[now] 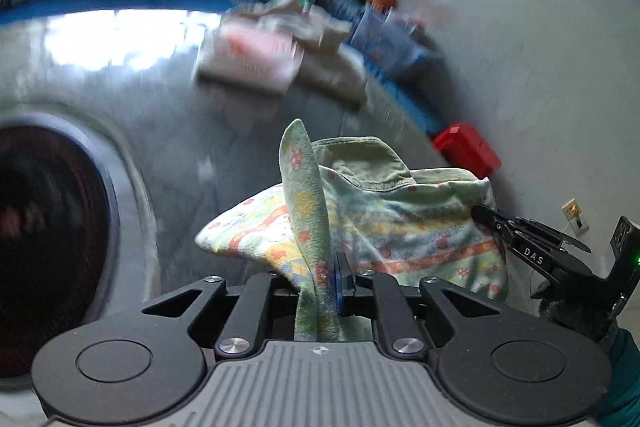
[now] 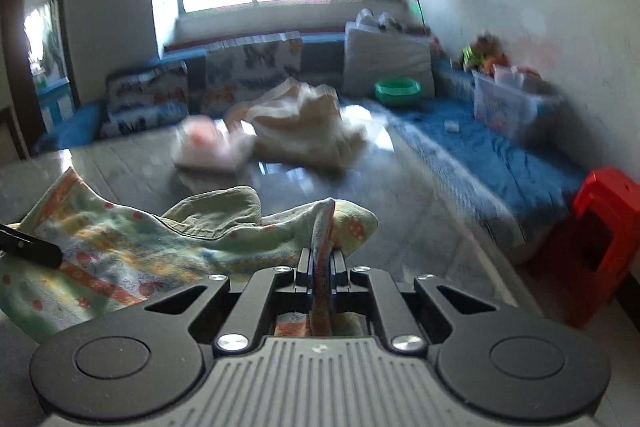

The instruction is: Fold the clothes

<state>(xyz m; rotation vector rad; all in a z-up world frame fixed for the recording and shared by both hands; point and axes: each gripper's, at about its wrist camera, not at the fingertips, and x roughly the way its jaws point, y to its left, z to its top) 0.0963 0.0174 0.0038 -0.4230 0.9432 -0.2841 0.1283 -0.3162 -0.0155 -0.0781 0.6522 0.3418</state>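
The printed garment (image 1: pixel 400 227) hangs stretched between our two claws above the grey worktop (image 1: pixel 140 99), nearer us than the beige pile (image 2: pixel 304 123). We judge it is held up by two edges to spread it flat before folding. Our left claw (image 1: pixel 326 275) is clamped on a fold of it; our right claw (image 2: pixel 322 267) pinches another edge. An olive cloth (image 2: pixel 216 215) lies over the garment. Blur hides what the pile holds, and the garment's lower part is cut off.
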